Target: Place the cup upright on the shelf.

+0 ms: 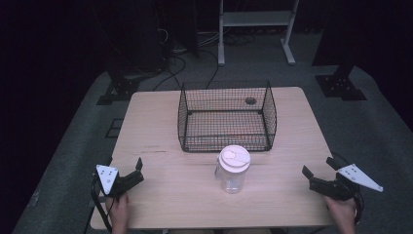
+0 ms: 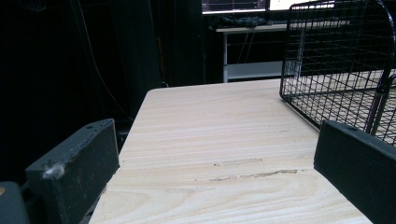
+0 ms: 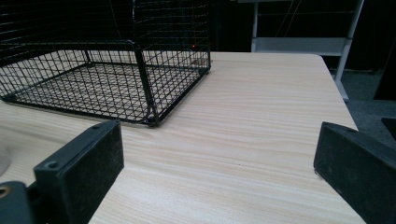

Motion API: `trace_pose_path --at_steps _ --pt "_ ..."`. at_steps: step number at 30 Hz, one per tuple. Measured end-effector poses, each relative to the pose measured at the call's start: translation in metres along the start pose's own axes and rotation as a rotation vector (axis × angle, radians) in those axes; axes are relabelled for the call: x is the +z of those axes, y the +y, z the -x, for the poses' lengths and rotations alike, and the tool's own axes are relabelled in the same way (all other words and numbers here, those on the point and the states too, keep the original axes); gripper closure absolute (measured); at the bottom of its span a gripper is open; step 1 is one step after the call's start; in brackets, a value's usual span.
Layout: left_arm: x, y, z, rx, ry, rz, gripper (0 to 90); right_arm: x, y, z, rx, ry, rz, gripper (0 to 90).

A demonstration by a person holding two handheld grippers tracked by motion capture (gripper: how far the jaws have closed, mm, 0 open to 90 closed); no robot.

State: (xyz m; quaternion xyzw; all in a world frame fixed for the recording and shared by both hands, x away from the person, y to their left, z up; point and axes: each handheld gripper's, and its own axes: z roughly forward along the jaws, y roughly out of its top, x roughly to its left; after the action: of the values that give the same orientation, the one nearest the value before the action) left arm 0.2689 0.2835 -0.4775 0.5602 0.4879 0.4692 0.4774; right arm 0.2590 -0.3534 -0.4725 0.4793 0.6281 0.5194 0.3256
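High view: wooden table (image 1: pixel 160 126) with a black wire basket (image 1: pixel 227 117) at centre-back; a clear plastic jar with a white lid (image 1: pixel 233 169) stands upright just in front of the basket's near wall, apart from it; left gripper (image 1: pixel 136 171) sits near the table's front-left edge, jaws spread, nothing held; right gripper (image 1: pixel 319 172) near the front-right edge, jaws spread, empty; bare tabletop lies between each gripper and the jar; both grippers well apart from the jar.

Left gripper view: jaws wide apart at the frame's bottom corners, nothing between them but bare wood; table's left edge runs up the frame; basket corner (image 2: pixel 336 65) at upper right.

Right gripper view: jaws wide apart, empty; basket (image 3: pixel 107 70) at upper left, its near corner just ahead of one jaw; open tabletop runs to the right edge.
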Motion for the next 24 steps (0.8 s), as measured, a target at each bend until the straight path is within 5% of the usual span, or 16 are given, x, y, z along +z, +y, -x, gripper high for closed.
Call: trace_pose_path --at_steps 9,24 --pt "0.0 0.0 0.0 -0.003 -0.005 -0.001 0.0 0.002 0.0 -0.002 -0.004 0.015 -0.008 1.0" --pt "-0.001 0.0 0.0 -0.002 -0.012 0.007 0.0 0.008 0.01 -0.031 -0.073 0.096 -0.02 1.0"
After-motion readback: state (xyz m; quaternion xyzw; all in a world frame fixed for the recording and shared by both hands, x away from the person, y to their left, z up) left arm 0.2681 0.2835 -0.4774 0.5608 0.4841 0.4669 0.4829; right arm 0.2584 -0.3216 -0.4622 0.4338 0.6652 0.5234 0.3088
